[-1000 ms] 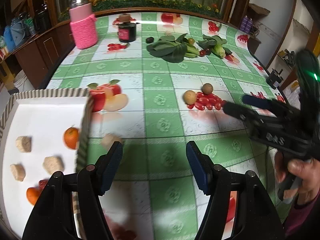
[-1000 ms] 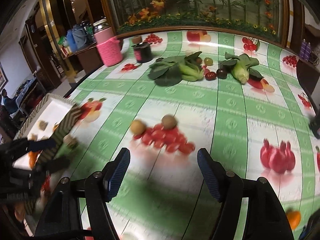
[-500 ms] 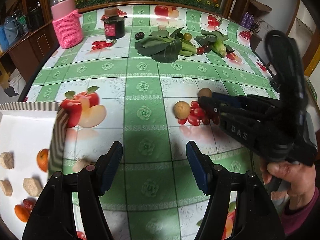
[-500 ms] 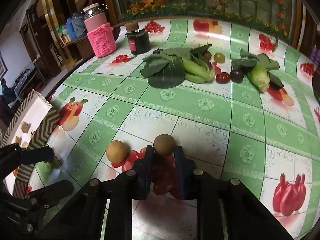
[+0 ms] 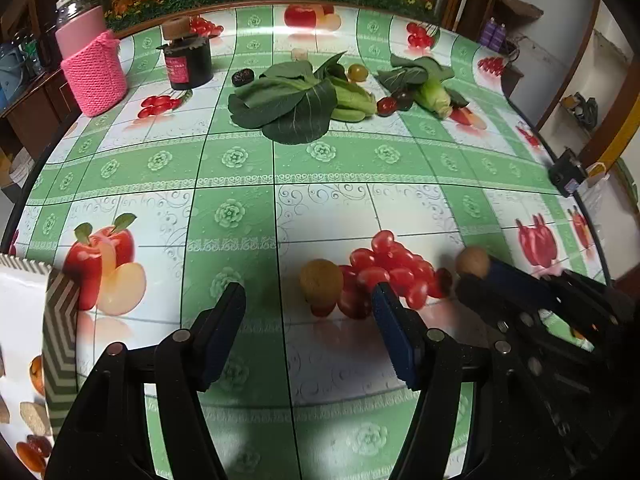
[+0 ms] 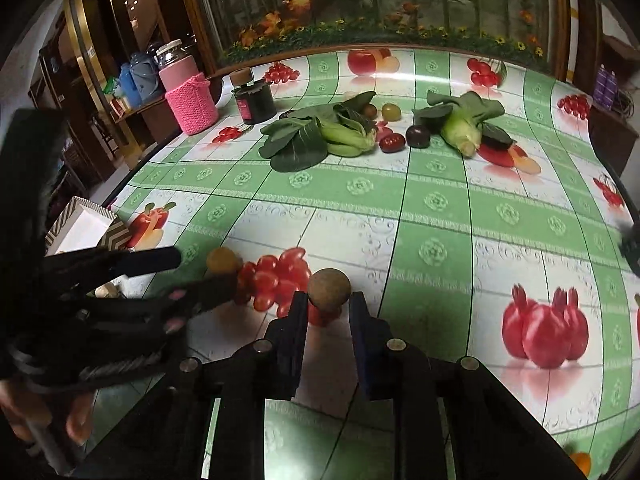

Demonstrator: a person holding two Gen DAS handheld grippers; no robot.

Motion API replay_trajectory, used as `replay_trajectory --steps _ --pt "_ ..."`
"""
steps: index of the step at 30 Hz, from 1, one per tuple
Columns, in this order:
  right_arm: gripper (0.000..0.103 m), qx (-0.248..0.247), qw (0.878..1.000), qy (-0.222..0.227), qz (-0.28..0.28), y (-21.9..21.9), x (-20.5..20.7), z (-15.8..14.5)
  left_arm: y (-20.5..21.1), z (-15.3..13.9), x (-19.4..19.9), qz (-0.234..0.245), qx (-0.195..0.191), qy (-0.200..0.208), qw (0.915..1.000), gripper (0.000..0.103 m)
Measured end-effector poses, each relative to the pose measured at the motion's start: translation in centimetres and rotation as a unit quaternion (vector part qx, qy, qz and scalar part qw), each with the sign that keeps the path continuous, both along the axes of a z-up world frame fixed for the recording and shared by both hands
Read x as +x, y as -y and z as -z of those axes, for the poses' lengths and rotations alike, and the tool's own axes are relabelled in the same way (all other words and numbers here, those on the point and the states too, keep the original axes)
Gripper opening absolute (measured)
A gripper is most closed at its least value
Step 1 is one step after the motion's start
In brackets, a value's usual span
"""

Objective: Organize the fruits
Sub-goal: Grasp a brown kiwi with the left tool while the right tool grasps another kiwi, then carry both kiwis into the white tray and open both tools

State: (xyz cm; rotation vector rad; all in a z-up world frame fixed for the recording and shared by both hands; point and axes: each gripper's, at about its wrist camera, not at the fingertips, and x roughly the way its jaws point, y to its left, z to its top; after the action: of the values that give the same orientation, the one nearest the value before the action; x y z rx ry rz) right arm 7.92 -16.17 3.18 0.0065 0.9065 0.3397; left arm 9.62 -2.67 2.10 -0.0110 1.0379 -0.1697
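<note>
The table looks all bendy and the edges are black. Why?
Left wrist view: the fisheye lens curves the tablecloth grid, corners go dark, and glare whitens the far end. Right wrist view: same bend; the left gripper looks blurry.

Far ahead of the gripper, left: pink knitted jar cover (image 5: pixel 94 74) on a clear-lidded jar, and just right of it a dark canister (image 5: pixel 188 62) with a cork-like stopper. Straight ahead at the far end, leafy greens (image 5: pixel 288 100) lie flat; a second bok choy (image 5: pixel 430 88) sits further right. All rest on the green-check fruit-print tablecloth (image 5: pixel 236 160). Beyond the table edge: flower-and-plant backdrop (image 6: pixel 360 4); shelf with blue containers (image 6: pixel 138 80) far left.
</note>
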Motion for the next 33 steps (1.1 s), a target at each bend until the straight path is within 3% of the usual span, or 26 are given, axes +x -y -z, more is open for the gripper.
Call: replay_trajectory --steps 3,4,11,22,33 --pt "0.022 0.007 1.000 -0.002 0.000 0.2 -0.3 0.2 0.0 0.3 0.3 -0.002 0.002 0.002 1.0000 0.023" --pt "0.022 0.008 1.000 -0.003 0.000 0.1 -0.4 0.2 -0.1 0.3 0.4 0.000 0.003 0.000 1.0000 0.021" --pt "0.022 0.013 1.000 0.001 -0.012 -0.4 -1.3 -0.2 -1.3 0.1 -0.9 0.000 -0.006 0.002 1.0000 0.021" --pt "0.022 0.028 0.999 0.008 -0.036 -2.4 -4.5 -1.4 -3.5 -2.6 -6.1 0.002 -0.005 0.025 0.9997 0.021" --pt "0.021 0.044 0.994 0.020 -0.096 -8.1 -8.3 -3.0 -9.3 -4.2 -10.8 -0.037 0.000 0.044 0.9983 0.021"
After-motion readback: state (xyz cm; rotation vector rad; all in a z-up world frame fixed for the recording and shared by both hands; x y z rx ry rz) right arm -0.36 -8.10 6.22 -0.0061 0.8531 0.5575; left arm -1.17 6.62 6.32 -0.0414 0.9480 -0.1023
